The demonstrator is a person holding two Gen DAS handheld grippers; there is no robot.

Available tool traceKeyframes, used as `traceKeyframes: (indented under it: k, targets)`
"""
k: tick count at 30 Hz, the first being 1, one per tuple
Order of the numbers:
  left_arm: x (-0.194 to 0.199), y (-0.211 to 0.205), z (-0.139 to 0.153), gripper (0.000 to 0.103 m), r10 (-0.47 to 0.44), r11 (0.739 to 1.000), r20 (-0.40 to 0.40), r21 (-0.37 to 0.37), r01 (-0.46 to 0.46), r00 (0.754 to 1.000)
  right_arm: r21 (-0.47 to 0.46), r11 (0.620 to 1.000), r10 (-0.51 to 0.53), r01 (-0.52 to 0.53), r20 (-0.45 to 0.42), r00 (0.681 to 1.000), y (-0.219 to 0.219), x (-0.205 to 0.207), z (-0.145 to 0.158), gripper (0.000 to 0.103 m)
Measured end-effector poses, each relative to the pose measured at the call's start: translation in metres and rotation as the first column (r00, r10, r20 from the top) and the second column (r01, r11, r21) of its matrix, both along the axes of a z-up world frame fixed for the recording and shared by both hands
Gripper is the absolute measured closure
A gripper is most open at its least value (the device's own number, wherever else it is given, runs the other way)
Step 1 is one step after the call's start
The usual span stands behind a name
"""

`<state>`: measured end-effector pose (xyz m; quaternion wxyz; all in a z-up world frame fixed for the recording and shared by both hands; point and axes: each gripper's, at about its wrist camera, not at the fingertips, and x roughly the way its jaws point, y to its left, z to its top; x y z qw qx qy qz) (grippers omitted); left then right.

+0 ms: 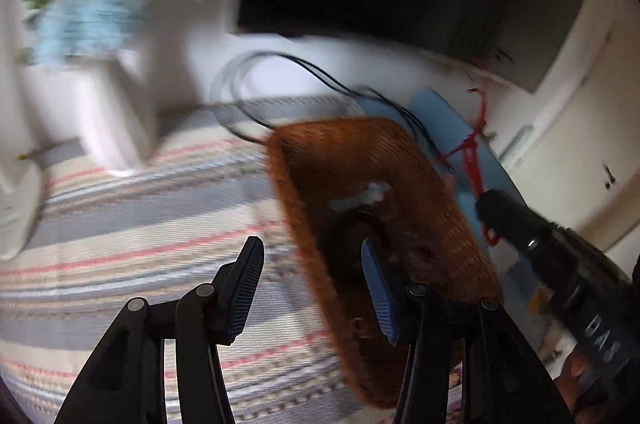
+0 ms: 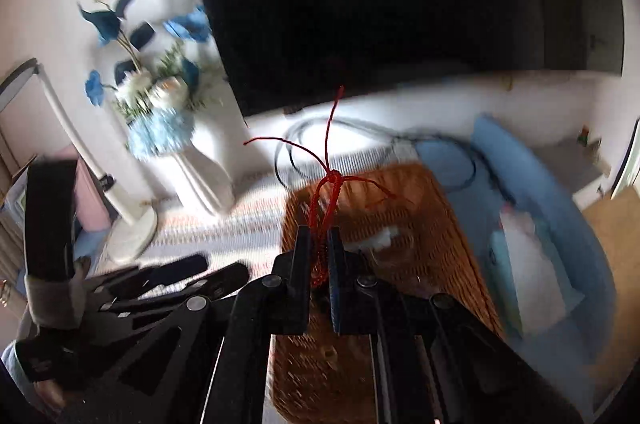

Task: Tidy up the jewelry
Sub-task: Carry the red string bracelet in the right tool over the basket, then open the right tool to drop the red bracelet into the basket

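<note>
My right gripper [image 2: 320, 236] is shut on a red braided cord bracelet [image 2: 326, 183], whose loose ends stick up above the knot. It hangs over the near left edge of a brown woven basket [image 2: 420, 216]. Something small and white [image 2: 380, 238] lies in the basket. From the left wrist, the basket [image 1: 360, 159] looks tilted and blurred, and the right gripper [image 1: 486, 201] comes in from the right with the red bracelet [image 1: 472, 147]. My left gripper [image 1: 310, 256] is open over the striped cloth and holds nothing. Its right finger overlaps the basket's near rim.
A striped cloth [image 1: 140, 224] covers the tabletop. A white vase of blue and white flowers [image 2: 168, 111] and a white desk lamp [image 2: 120, 224] stand at the left. Behind are a black screen [image 2: 380, 3] and black cables [image 2: 304, 143]. A blue tray [image 2: 560, 207] lies to the right.
</note>
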<state>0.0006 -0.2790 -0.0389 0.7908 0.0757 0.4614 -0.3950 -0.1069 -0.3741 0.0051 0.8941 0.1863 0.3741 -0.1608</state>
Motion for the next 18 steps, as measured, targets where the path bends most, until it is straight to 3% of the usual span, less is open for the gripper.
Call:
traceKeyframes:
  k: [6, 18]
  targets:
    - [-0.006, -0.032, -0.016, 0.051, -0.051, 0.998, -0.034, 0.032, 0.052, 0.998, -0.013, 0.999, -0.047, 0.046, -0.055, 0.997, -0.019, -0.017, -0.016, 0.094]
    - [-0.011, -0.046, -0.027, 0.051, -0.067, 0.996, -0.035, 0.057, 0.069, 0.997, 0.009, 0.998, -0.054, 0.055, -0.094, 0.994, -0.022, -0.023, -0.028, 0.094]
